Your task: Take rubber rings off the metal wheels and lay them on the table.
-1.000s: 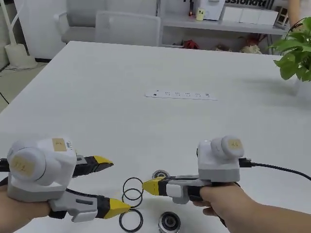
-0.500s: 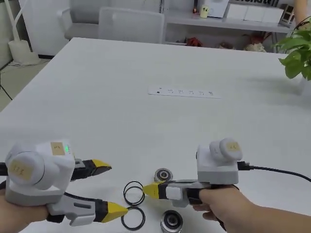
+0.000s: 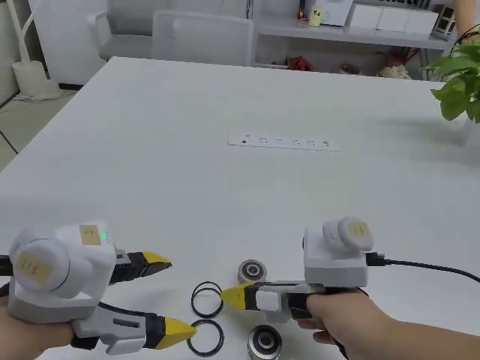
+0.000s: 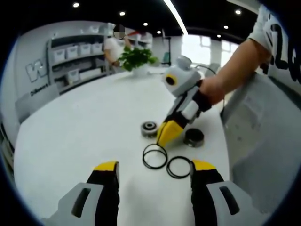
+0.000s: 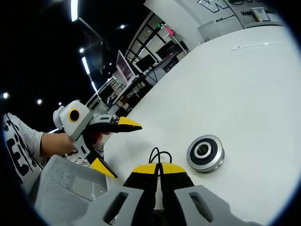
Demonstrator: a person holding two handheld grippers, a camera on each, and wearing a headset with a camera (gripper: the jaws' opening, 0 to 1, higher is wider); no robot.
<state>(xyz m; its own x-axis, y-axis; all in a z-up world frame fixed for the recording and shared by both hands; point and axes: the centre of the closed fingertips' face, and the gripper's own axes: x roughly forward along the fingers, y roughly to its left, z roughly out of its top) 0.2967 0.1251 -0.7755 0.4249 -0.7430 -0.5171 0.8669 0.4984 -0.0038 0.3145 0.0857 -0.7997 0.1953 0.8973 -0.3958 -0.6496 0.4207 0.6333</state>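
Two black rubber rings lie on the white table [image 3: 225, 187]: one ring [image 3: 206, 298] just left of my right gripper [image 3: 234, 296], the other ring [image 3: 205, 336] nearer the front edge. The right gripper view shows its jaws [image 5: 157, 168] shut, with a black loop of the rubber ring [image 5: 157, 153] coming out between the tips. One metal wheel [image 3: 251, 271] sits just beyond that gripper, a second wheel [image 3: 264, 341] nearer me. My left gripper [image 3: 169, 294] stands open to the left of the rings, holding nothing; its own view puts its tips [image 4: 155, 165] just short of both rings [image 4: 155, 156].
A white power strip [image 3: 283, 142] lies mid-table. A green plant [image 3: 459, 82] stands at the far right, and a chair [image 3: 202, 37] and shelves behind the table. The right gripper's cable [image 3: 427, 264] trails right. The table's front edge is close to the nearer ring and wheel.
The head camera has tilted slightly, shifting the picture. Both grippers, the rings and the wheels keep almost the same places relative to one another.
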